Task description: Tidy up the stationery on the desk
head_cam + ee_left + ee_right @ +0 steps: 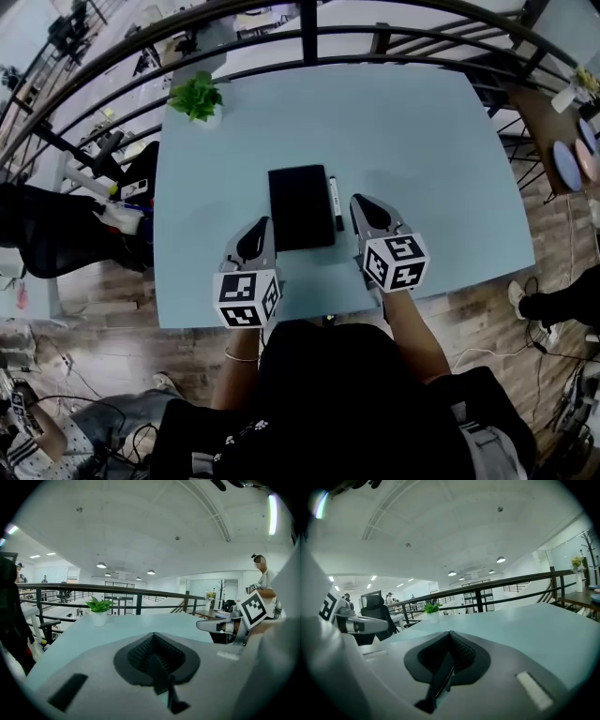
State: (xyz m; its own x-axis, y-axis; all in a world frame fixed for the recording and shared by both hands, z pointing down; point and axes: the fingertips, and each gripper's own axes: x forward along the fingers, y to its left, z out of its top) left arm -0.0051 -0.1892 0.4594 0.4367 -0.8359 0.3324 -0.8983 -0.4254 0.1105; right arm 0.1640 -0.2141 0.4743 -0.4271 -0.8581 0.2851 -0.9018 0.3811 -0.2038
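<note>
Left claw (259, 231): was closed, empty
Right claw (364, 206): was closed, empty
Marker pen (334, 202): looked light, stiff, prone to rolling; best pinched mid-barrel

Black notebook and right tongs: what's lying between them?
A white pen lies on the desk between the black notebook and right tongs, in the head view.

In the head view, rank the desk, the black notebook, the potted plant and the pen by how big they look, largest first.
1. desk
2. black notebook
3. potted plant, though it stands farther from the camera, so its place against the notebook is unsure
4. pen, about as long as the plant is wide, but far thinner
</note>
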